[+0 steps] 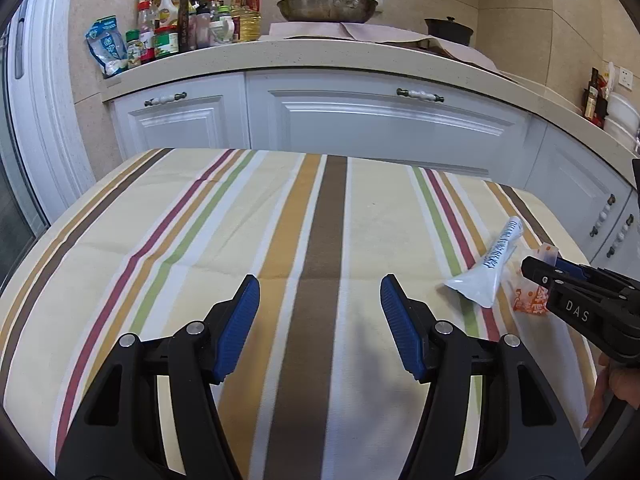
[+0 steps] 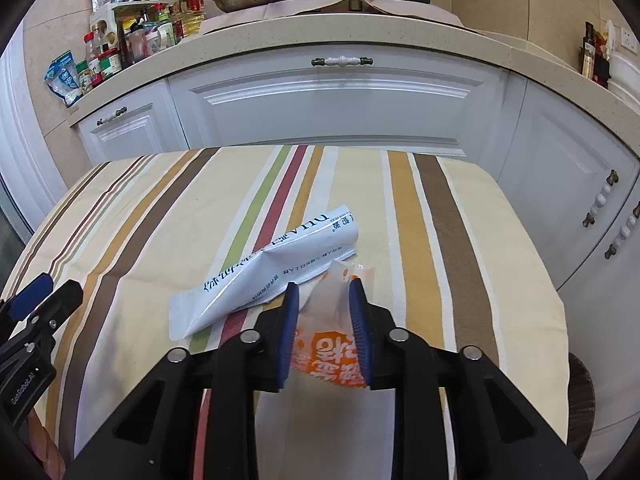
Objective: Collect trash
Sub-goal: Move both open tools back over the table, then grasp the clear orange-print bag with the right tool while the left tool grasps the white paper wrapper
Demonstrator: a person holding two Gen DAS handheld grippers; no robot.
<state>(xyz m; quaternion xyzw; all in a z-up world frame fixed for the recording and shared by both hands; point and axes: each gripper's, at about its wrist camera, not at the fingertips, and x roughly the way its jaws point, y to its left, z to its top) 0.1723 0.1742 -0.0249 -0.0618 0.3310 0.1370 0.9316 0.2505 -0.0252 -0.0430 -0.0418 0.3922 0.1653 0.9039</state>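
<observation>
An orange-and-clear plastic wrapper (image 2: 325, 344) lies on the striped tablecloth (image 2: 160, 216), and my right gripper (image 2: 324, 286) has its blue pads on both sides of it, pinching it. A white flattened pouch with dark printed text (image 2: 260, 276) lies just left of it, touching the wrapper's far end. In the left wrist view the pouch (image 1: 490, 268) and the wrapper (image 1: 532, 300) are at the right, with the right gripper (image 1: 534, 266) over the wrapper. My left gripper (image 1: 320, 292) is open and empty above the cloth's middle.
White cabinets (image 1: 360, 120) and a stone counter (image 1: 320, 60) stand beyond the table's far edge. On the counter are spice jars and bottles (image 1: 176, 28), a pan (image 1: 326, 6) and a dark pot (image 1: 448, 28). A stool (image 2: 580, 396) stands at the table's right.
</observation>
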